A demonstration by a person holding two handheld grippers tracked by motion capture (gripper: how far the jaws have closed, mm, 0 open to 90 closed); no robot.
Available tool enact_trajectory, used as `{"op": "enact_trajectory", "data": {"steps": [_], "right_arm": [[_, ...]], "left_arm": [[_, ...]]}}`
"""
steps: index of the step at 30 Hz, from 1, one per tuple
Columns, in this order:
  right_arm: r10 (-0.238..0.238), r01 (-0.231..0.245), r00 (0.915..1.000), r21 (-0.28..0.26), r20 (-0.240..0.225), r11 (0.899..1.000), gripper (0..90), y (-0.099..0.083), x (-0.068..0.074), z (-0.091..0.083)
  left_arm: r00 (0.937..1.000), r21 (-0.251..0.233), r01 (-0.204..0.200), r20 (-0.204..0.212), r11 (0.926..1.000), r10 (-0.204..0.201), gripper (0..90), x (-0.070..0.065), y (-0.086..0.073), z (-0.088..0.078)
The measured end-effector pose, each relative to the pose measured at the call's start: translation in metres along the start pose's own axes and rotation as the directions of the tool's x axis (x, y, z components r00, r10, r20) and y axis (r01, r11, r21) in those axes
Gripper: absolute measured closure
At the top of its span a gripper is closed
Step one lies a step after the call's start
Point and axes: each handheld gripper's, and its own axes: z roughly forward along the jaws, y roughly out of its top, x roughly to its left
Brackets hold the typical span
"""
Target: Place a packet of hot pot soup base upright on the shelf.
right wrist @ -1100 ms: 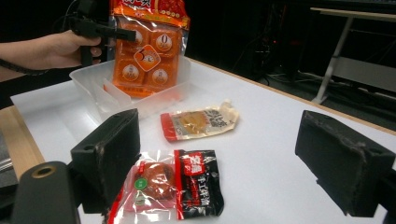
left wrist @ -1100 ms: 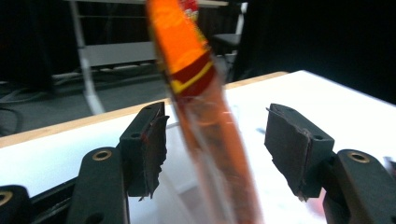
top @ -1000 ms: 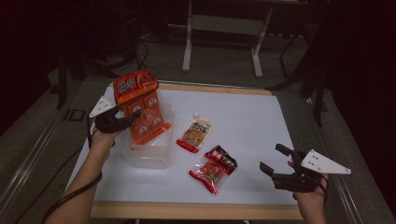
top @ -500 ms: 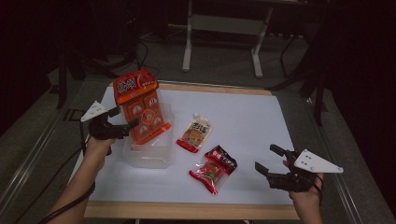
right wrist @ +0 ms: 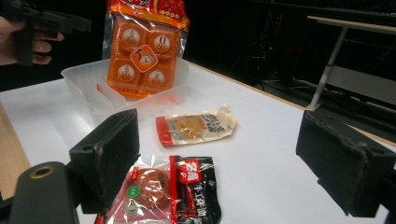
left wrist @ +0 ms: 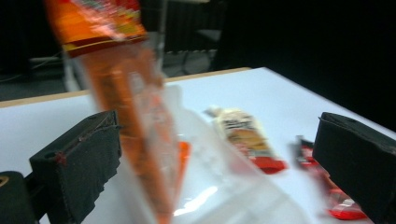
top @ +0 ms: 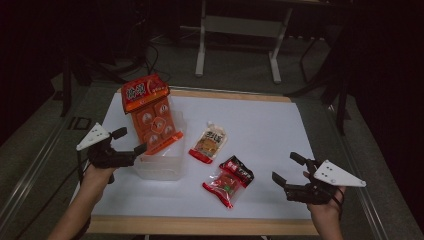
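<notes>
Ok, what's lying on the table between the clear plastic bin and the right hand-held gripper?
In the high view, two snack packets lie between the clear plastic bin and the right hand-held gripper: a beige pouch with a red end and a red-and-black packet. Otherwise it is bare white tabletop.

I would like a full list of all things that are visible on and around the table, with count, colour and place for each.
Snack pack: one, orange, standing tilted in the plastic box.
Plastic box: one, clear, left part of the table.
Sauce pouch: one, beige with a red end, lying flat at the table's middle.
Snack bag: one, red and black, lying flat near the front edge.
Table: one, white top with a wooden rim.
Metal stand: one, grey, on the floor behind the table.
Left gripper: one, black, jaws open, just opened off the snack pack, beside the box.
Right gripper: one, black, jaws open and empty, front right.
</notes>
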Motion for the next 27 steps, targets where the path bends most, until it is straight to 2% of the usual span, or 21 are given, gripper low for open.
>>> {"op": "enact_trajectory", "data": {"steps": [2, 4, 5, 6, 8, 9, 11, 12, 13, 14, 17, 23, 27], "right_arm": [[-0.019, 0.019, 0.9998, 0.027, 0.004, 0.999, 12.7, -0.002, 0.002, 0.004], [-0.013, 0.013, 0.9999, 0.046, 0.004, 0.999, 12.4, -0.003, 0.003, 0.007], [-0.013, 0.013, 0.9999, 0.046, 0.004, 0.999, 12.4, -0.003, 0.003, 0.007], [-0.003, 0.003, 1.0, 0.059, 0.003, 0.998, 12.5, -0.004, 0.003, 0.008], [0.025, -0.024, 0.9996, 0.089, -0.009, 0.996, 12.4, -0.006, 0.003, 0.013], [0.027, -0.026, 0.9996, 0.093, -0.009, 0.995, 12.5, -0.007, 0.003, 0.014], [0.03, -0.029, 0.9994, 0.096, -0.016, 0.995, 12.9, -0.008, 0.004, 0.016], [0.035, -0.033, 0.9992, 0.097, -0.018, 0.995, 12.9, -0.009, 0.004, 0.017], [0.047, -0.045, 0.9987, 0.099, -0.021, 0.994, 12.9, -0.009, 0.005, 0.018], [0.052, -0.05, 0.9984, 0.098, -0.021, 0.994, 12.9, -0.009, 0.005, 0.019], [0.047, -0.046, 0.9989, 0.099, -0.007, 0.994, 11.4, -0.009, 0.007, 0.022], [0.053, -0.049, 0.9981, 0.122, -0.033, 0.991, 10.4, -0.01, 0.009, 0.03], [0.033, -0.028, 0.9988, 0.133, -0.035, 0.991, 10.4, -0.011, 0.012, 0.038]], "left_arm": [[0.9999, -0.001, 0.004, 0.014, 1.0, -0.004, 1.8, -0.009, -0.002, -0.007], [0.9997, -0.014, 0.007, 0.025, 0.9999, -0.007, 1.9, -0.018, -0.004, -0.013], [0.9997, -0.014, 0.007, 0.025, 0.9999, -0.007, 1.8, -0.018, -0.004, -0.013], [0.9994, -0.046, -0.005, 0.033, 0.9989, 0.006, 1.8, -0.027, -0.008, -0.02], [0.9986, -0.051, -0.027, 0.043, 0.9983, 0.029, 2.3, -0.035, -0.01, -0.025], [0.9971, -0.063, -0.041, 0.062, 0.9972, 0.045, 2.3, -0.041, -0.013, -0.028], [0.9954, -0.064, -0.061, 0.07, 0.9961, 0.066, 3.3, -0.049, -0.016, -0.032], [0.9954, -0.064, -0.061, 0.07, 0.9961, 0.066, 3.3, -0.049, -0.016, -0.032], [0.9925, -0.058, -0.073, 0.094, 0.9956, 0.079, 3.3, -0.059, -0.02, -0.034], [0.9903, -0.044, -0.098, 0.095, 0.9943, 0.101, 3.4, -0.066, -0.022, -0.035], [0.9818, -0.033, -0.139, 0.126, 0.9897, 0.142, 4.3, -0.081, -0.029, -0.035], [0.9767, 0.014, -0.174, 0.13, 0.9847, 0.171, 3.6, -0.101, -0.041, -0.026], [0.9778, 0.008, -0.145, 0.154, 0.9894, 0.142, 2.7, -0.108, -0.047, -0.019]]}}
